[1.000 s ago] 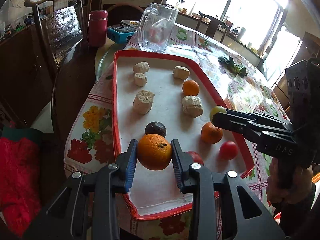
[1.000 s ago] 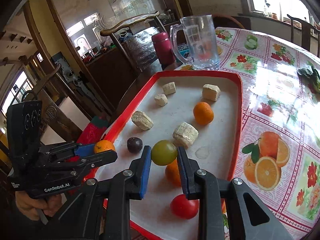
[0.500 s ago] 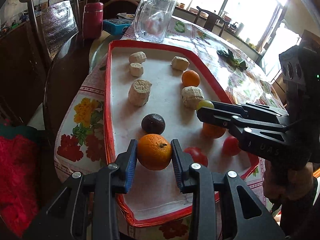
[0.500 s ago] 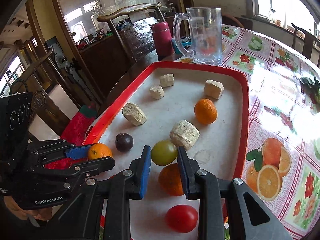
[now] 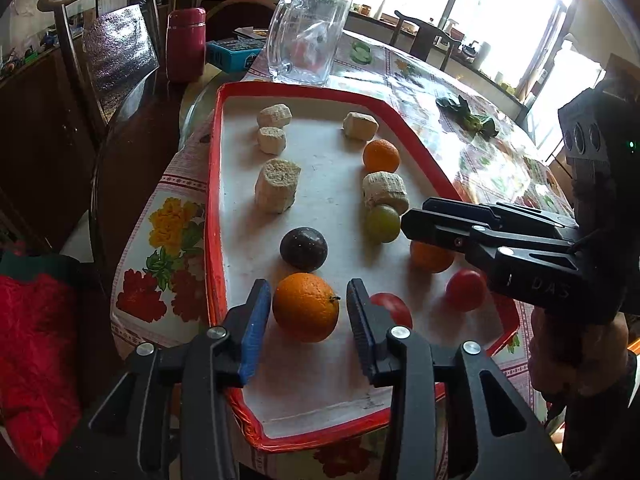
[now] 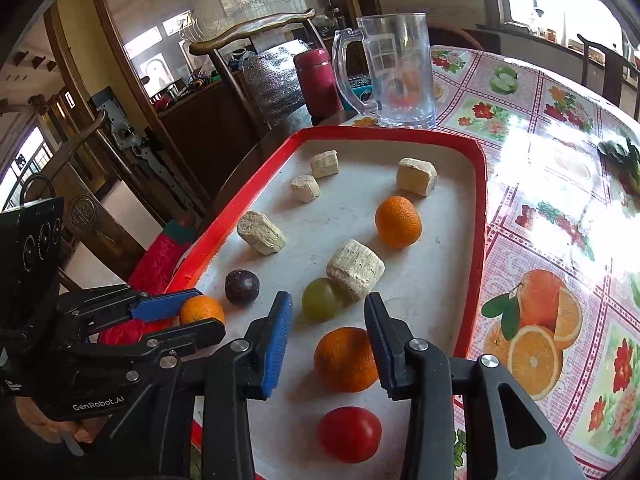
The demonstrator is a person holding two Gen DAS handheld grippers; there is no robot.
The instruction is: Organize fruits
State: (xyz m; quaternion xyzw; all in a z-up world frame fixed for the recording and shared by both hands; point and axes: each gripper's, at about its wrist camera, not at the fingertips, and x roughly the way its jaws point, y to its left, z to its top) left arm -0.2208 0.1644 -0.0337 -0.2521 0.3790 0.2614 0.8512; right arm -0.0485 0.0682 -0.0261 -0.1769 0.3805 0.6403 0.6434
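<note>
The orange (image 5: 306, 307) sits on the red-rimmed tray (image 5: 213, 184) near its near-left corner, between the spread fingers of my left gripper (image 5: 307, 322); a sliver of tray shows on either side of the fruit, so the pads are off it and the jaws stand open. Just behind the orange lies a dark purple fruit (image 5: 303, 249), and beside its right flank a red tomato (image 5: 394, 307) peeks past my finger. My right gripper (image 6: 327, 330) is also open and grips nothing; the green fruit (image 6: 320, 300) rests on the tray just ahead of its fingertips, touching a pale corky chunk (image 6: 355, 270) behind it. Below the open right fingers lies a second orange (image 6: 347, 359), and nearer the tray's front edge another tomato (image 6: 349, 434). A third orange (image 6: 398, 222) sits farther back, toward the right rim, with a pale block (image 6: 416, 177) beyond it. Along the left rim run three more pale chunks, the largest (image 6: 262, 233) nearest me. Past the tray's far edge a clear glass mug (image 6: 394, 71) stands upright on the floral tablecloth (image 6: 560, 208), with a dark red flask (image 6: 318, 80) to its left and a blue box (image 5: 234, 54) behind.
</note>
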